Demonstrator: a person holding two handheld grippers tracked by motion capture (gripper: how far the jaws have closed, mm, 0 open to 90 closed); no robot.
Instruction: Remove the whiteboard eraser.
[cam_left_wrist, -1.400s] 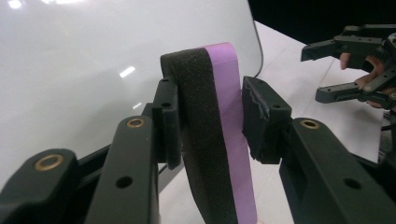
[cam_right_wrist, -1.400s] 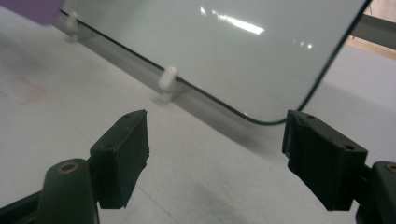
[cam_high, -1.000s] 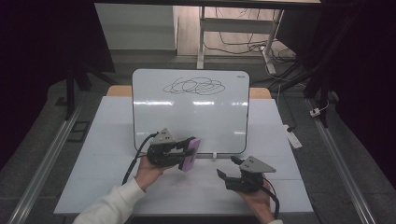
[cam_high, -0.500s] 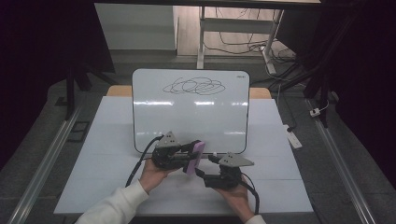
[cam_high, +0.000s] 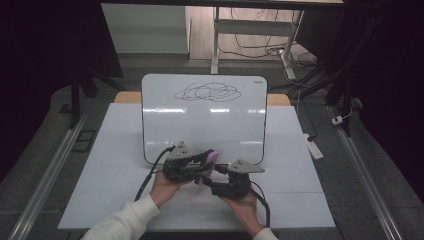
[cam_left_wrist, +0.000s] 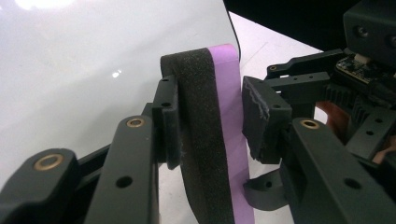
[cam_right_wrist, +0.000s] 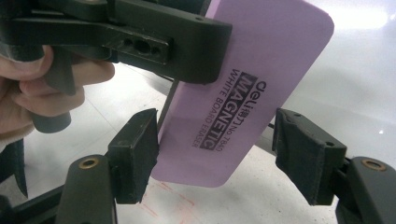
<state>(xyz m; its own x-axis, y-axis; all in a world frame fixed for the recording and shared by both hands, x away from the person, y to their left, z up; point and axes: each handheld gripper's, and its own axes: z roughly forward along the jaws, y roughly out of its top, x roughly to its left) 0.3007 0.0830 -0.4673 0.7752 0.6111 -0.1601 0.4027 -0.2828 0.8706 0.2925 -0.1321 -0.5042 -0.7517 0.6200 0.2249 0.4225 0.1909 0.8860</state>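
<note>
A purple magnetic whiteboard eraser (cam_high: 211, 159) with a black felt face is held upright just in front of the whiteboard (cam_high: 204, 125). My left gripper (cam_high: 202, 163) is shut on it; in the left gripper view its pads (cam_left_wrist: 168, 121) press the felt and the purple back of the eraser (cam_left_wrist: 205, 116). My right gripper (cam_high: 213, 178) has come in from the right and straddles the eraser's (cam_right_wrist: 261, 60) lower end. Its jaws have just been closing. The left pad (cam_right_wrist: 140, 154) touches the eraser's edge, and the right pad stands clear of it.
The whiteboard stands tilted back on the white table (cam_high: 300, 200) and carries a black scribble (cam_high: 207, 92) near its top. A white power strip (cam_high: 314, 147) lies on the floor at the right. Metal rails run along both sides of the table.
My right gripper has moved left from the table's front right up to the eraser, and its jaws have narrowed around it. The left gripper has barely moved and keeps its hold.
</note>
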